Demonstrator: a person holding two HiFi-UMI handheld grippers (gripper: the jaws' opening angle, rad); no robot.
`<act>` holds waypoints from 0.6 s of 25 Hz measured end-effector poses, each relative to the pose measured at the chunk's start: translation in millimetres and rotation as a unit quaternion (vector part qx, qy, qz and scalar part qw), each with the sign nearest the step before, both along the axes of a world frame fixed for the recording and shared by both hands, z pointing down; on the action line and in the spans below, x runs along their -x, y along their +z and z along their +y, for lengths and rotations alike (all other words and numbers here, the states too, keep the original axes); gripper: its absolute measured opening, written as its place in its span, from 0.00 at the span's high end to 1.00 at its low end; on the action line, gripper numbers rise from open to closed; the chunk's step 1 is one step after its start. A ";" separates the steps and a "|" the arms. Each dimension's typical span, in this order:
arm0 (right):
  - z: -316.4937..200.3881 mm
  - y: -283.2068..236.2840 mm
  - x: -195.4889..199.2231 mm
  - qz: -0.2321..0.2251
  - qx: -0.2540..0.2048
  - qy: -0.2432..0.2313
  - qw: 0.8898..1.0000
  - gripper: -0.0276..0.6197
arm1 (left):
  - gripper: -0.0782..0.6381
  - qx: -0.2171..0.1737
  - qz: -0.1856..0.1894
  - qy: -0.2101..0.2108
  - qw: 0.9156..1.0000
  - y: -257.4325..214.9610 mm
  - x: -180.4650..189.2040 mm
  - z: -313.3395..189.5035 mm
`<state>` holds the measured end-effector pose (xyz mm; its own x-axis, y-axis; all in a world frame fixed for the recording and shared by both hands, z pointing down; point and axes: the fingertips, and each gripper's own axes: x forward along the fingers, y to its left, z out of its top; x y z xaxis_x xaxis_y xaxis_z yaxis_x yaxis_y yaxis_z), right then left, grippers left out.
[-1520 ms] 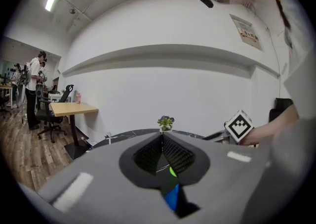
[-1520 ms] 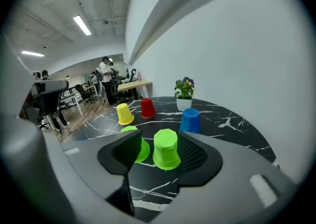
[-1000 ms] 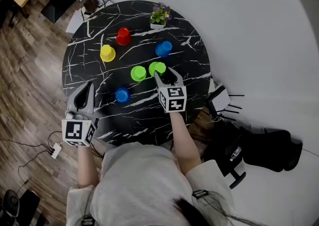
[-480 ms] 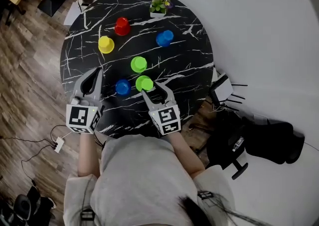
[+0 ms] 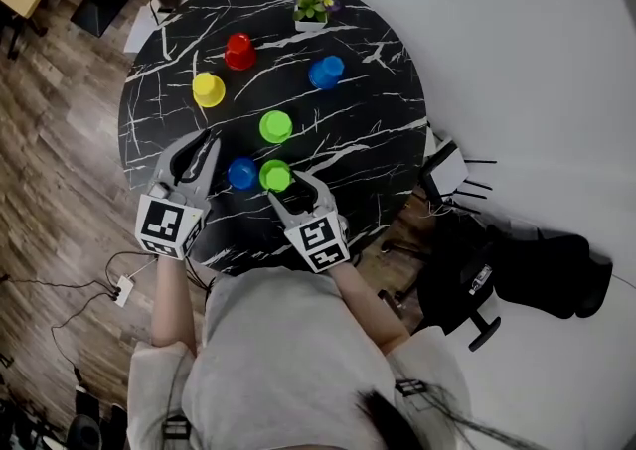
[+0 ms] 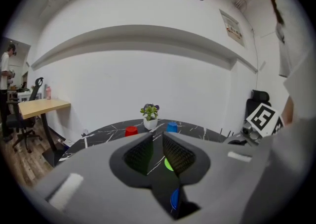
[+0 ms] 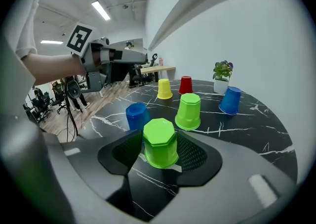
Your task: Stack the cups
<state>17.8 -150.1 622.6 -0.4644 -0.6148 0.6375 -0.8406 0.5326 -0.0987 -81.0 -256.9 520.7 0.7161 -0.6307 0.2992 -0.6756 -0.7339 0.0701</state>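
We are recording a round black table with white marble veining (image 5: 373, 130). The right gripper (image 5: 285, 187) is clamping its jaws on the sides of a light green upturned plastic cup (image 7: 160, 143), which is sitting towards the table's near edge. It is just beside a dark blue upturned plastic cup (image 5: 242, 173) on its left. We cannot tell whether the held cup is touching the tabletop. The left gripper (image 5: 196, 148) is hovering just left of that blue cup, its jaws standing a narrow gap apart with nothing between them. A second light green cup (image 5: 275, 125) is standing upturned nearer the table's middle, apart from the held one. We are also noting a second blue cup (image 5: 326, 71) farther right, a yellow cup (image 5: 209, 88) at the left, a red cup (image 5: 239, 50) beyond it, and a small potted plant in a white pot (image 5: 313, 6) at the far edge.
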 end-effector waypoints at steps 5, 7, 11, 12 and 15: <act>-6.1 -20.7 -8.8 -0.030 -0.022 0.023 0.999 0.64 | 0.56 0.006 -0.040 0.117 0.992 19.2 -38.3 -4.0; -8.3 -29.3 -14.7 -0.039 -0.031 0.035 0.998 0.64 | 0.52 0.011 -0.058 0.159 0.985 27.5 -56.4 -6.0; -10.5 -42.8 -26.5 -0.044 -0.044 0.055 0.997 0.64 | 0.49 0.027 -0.095 0.225 0.969 51.6 -86.5 -8.5; -11.4 -46.3 -28.9 -0.046 -0.049 0.059 0.996 0.64 | 0.49 0.031 -0.105 0.237 0.965 58.2 -92.8 -9.0; -11.5 -52.7 -35.3 -0.052 -0.053 0.075 0.994 0.64 | 0.48 0.045 -0.125 0.266 0.955 75.9 -109.2 -7.7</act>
